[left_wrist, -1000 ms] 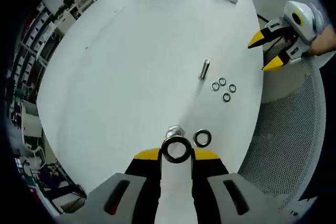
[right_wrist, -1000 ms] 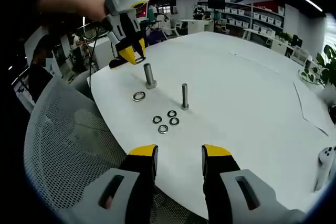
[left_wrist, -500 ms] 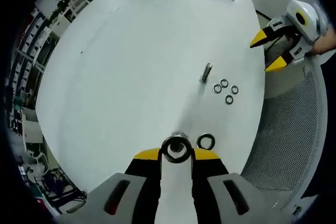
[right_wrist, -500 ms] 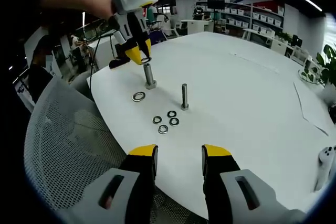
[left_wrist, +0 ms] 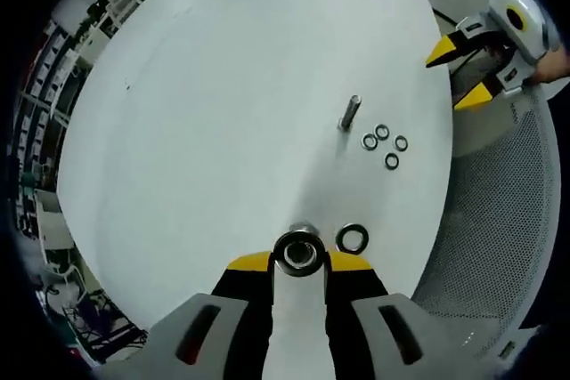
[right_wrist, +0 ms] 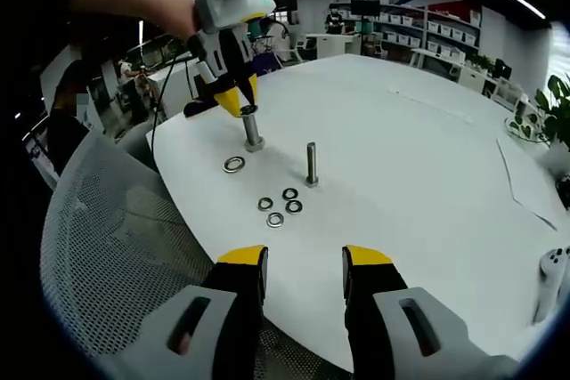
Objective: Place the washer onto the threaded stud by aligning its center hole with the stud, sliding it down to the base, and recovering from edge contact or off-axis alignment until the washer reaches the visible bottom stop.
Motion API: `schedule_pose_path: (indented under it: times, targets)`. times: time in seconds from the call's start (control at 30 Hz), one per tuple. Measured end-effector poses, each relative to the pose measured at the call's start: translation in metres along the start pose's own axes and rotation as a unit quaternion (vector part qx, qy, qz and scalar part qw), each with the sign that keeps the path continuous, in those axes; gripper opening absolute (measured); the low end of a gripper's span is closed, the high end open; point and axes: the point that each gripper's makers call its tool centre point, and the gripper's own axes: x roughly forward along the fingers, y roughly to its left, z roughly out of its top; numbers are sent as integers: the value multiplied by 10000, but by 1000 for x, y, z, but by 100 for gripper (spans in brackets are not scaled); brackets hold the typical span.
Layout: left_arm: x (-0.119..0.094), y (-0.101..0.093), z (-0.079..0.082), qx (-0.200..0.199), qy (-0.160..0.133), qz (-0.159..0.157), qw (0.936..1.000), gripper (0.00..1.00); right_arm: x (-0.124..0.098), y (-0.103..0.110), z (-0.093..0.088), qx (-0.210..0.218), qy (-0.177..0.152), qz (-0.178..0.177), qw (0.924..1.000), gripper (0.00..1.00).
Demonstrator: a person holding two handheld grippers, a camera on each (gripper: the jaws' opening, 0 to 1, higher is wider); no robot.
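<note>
Left gripper [left_wrist: 299,262] clenched on washer [left_wrist: 298,252] atop stud [right_wrist: 252,130] | right gripper [right_wrist: 303,264] released

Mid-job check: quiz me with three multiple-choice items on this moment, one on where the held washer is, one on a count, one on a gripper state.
1. Where is the held washer?
A. over the near stud
B. beside the far stud
C. on the chair

2. How many washers form the small cluster?
A. two
B. four
C. six

3. How stands the right gripper?
A. shut on a washer
B. shut on a stud
C. open, holding nothing

Answers: 1 A, the left gripper holds it at that stud's top. 2 B, four rings lie close together. 3 C, a bare gap between its jaws.
</note>
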Motion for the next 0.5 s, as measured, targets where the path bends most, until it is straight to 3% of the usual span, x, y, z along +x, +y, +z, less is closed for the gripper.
schedule_pose_path:
  times: [0.5]
  targets:
    - [26, -2, -2, 114, 201, -54, 9997, 19, 0, -2, -1, 5, 22, -35, 10000, 36]
